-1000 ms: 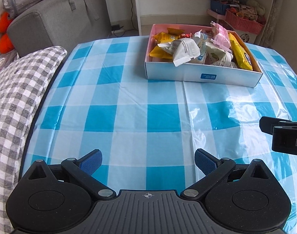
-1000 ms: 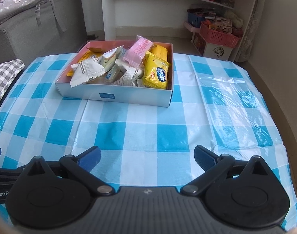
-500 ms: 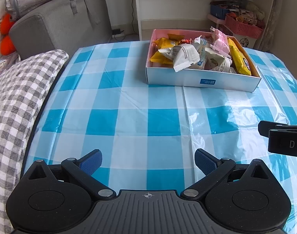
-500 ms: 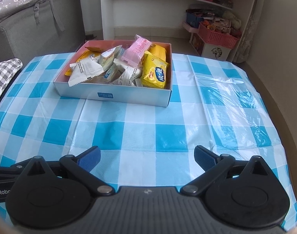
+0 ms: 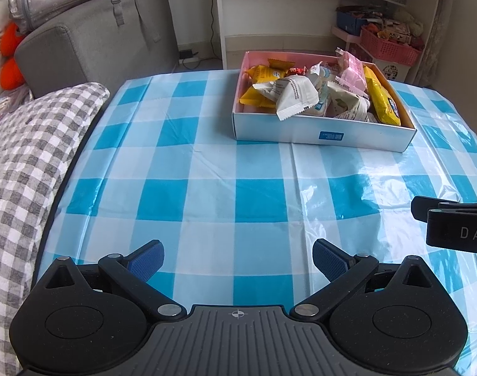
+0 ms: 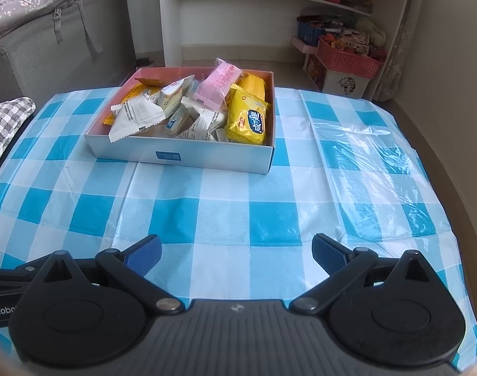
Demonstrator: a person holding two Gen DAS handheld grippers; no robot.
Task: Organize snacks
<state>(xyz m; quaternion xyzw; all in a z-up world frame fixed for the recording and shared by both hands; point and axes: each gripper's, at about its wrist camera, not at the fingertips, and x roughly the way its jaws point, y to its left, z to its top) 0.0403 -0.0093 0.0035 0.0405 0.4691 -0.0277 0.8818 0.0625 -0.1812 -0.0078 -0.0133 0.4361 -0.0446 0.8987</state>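
A shallow white box with a pink inside [image 5: 301, 130] [image 6: 207, 159] stands at the far side of the blue-checked table and holds several snack packets. Among them are a white packet [image 5: 296, 97] [image 6: 135, 118], a pink packet [image 5: 353, 72] [image 6: 221, 84] and a yellow packet [image 5: 384, 101] [image 6: 248, 119]. My left gripper [image 5: 238, 258] hovers open over the near table, well short of the box. My right gripper [image 6: 235, 257] is open too, with nothing between its fingers. The right gripper's side shows at the right edge of the left wrist view [image 5: 451, 222].
A grey-checked cushion [image 5: 28, 163] lies along the table's left edge, with a grey sofa [image 5: 91, 37] behind it. White shelves [image 6: 269, 6] and a red basket [image 6: 348, 59] stand beyond the table. A clear plastic sheet [image 6: 373, 156] wrinkles over the right side.
Both grippers have drawn back and risen a little, so the box looks smaller and farther. Both stay open and hold nothing.
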